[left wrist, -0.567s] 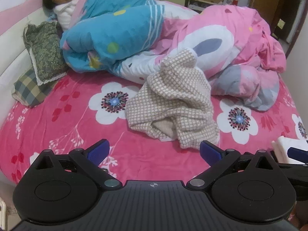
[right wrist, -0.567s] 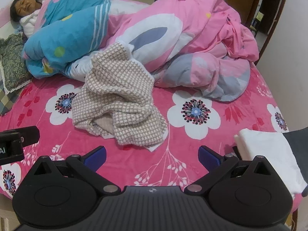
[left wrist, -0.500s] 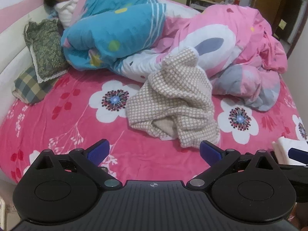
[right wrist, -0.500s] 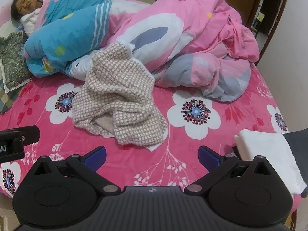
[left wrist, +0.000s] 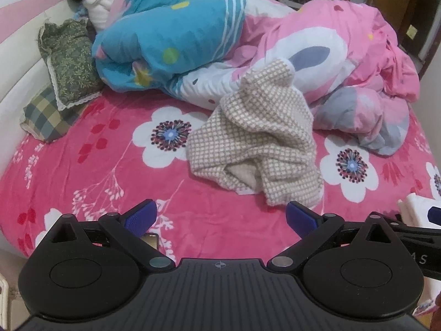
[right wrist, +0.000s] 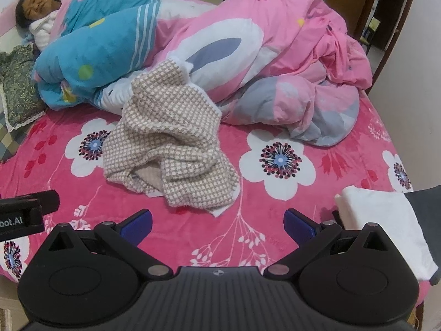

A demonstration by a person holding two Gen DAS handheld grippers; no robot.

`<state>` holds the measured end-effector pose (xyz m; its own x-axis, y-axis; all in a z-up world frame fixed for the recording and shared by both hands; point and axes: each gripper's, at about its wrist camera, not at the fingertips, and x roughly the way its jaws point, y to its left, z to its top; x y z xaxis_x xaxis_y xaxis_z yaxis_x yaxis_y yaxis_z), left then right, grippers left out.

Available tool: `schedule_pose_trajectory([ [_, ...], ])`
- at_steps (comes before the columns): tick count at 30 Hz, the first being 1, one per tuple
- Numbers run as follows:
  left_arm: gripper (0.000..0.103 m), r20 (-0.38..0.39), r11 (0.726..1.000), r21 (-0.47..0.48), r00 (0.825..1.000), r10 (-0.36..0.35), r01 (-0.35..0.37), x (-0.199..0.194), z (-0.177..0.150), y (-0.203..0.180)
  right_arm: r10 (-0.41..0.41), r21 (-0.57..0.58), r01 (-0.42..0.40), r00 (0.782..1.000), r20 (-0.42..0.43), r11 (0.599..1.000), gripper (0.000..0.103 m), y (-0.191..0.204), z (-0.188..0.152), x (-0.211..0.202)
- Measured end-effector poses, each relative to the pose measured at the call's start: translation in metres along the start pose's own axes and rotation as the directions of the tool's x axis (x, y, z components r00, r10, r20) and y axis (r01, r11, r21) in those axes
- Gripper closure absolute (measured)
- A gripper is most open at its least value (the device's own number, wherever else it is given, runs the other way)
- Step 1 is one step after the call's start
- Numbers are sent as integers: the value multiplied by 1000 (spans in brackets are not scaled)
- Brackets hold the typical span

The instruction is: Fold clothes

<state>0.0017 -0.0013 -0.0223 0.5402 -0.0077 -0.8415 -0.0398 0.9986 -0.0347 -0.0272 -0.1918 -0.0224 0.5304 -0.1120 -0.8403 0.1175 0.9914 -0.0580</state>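
Left wrist view: left gripper (left wrist: 220, 216) with jaws spread wide, nothing between them, above pink floral bedspread (left wrist: 110, 171). Crumpled checked garment (left wrist: 256, 143) ahead and slightly right, long axis running away toward heaped pink duvet (left wrist: 344, 63), far end draped on it. Blue quilt (left wrist: 171, 41) and pillows (left wrist: 66, 60) far left, clear of the path.

Right wrist view: right gripper (right wrist: 217, 222) likewise fully open and empty. Garment ahead and left, near corner closest to this tool. Folded white cloth (right wrist: 386, 226) beside right finger; sleeping person (right wrist: 35, 8) well apart.
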Motion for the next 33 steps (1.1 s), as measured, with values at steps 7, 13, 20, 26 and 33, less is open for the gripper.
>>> schedule_pose_trajectory([
  [7,0,16,1000,-1,1000,-21,21,1,-2,-7,-4,18,4,1000,-4,1000,0,-6,3,-1],
  [13,0,10,1000,-9,1000,-9,9,4,-4,-11,-13,20,13,1000,2,1000,0,-6,3,-3],
  [20,0,11,1000,-15,1000,7,-7,5,-2,-8,-16,19,16,1000,1,1000,0,-8,7,-5],
  [26,0,17,1000,-5,1000,14,-13,5,-2,-8,-15,14,15,1000,-1,1000,0,-7,8,-4],
  [33,0,21,1000,-5,1000,21,-21,5,-3,-5,-14,6,14,1000,0,1000,0,-2,10,-4],
])
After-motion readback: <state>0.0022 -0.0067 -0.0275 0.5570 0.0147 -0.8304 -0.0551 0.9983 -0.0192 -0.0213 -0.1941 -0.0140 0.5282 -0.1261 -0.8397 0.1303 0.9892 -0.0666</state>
